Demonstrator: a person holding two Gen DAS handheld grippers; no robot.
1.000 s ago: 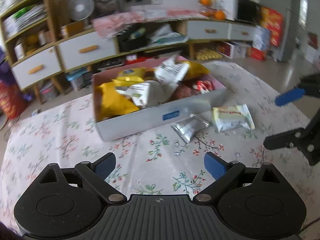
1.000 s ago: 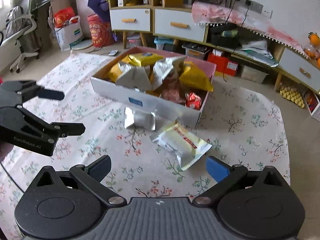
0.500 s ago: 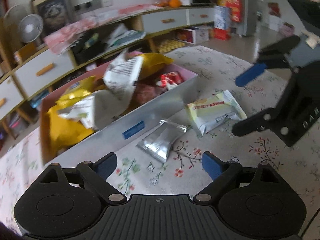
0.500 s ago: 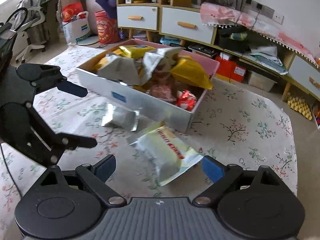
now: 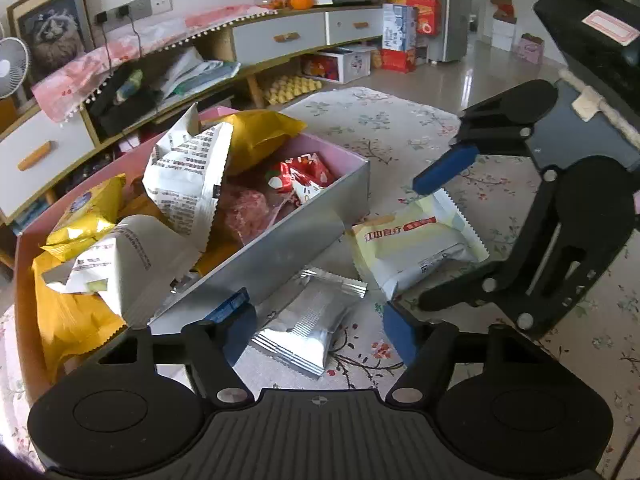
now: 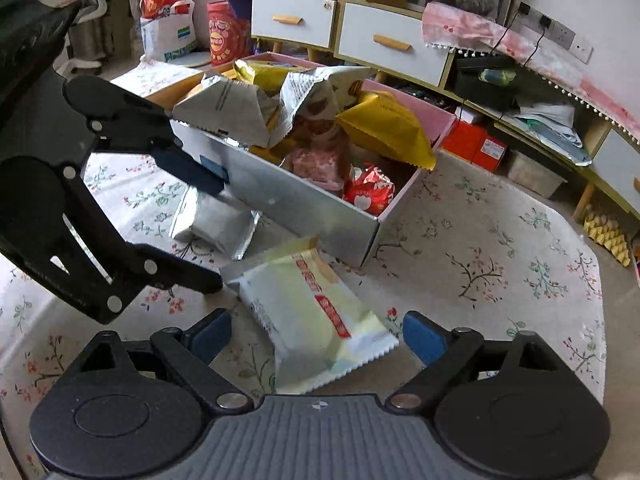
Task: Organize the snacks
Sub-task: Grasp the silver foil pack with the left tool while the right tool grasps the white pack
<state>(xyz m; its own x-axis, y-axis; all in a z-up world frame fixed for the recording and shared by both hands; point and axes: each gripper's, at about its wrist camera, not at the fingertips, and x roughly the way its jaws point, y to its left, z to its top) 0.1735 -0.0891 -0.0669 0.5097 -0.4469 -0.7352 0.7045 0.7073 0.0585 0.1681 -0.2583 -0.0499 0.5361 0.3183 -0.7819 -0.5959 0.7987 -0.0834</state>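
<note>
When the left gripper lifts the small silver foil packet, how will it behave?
The silver foil packet looks puffy and creased, so probably light and yielding. Its glossy film may slip between the closing left gripper pads. Held by one edge, it would likely sag.

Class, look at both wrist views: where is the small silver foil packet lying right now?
The silver foil packet lies on the floral tablecloth, outside the snack box's front wall, left of the pale yellow packet, between the closing left gripper jaws.
</note>
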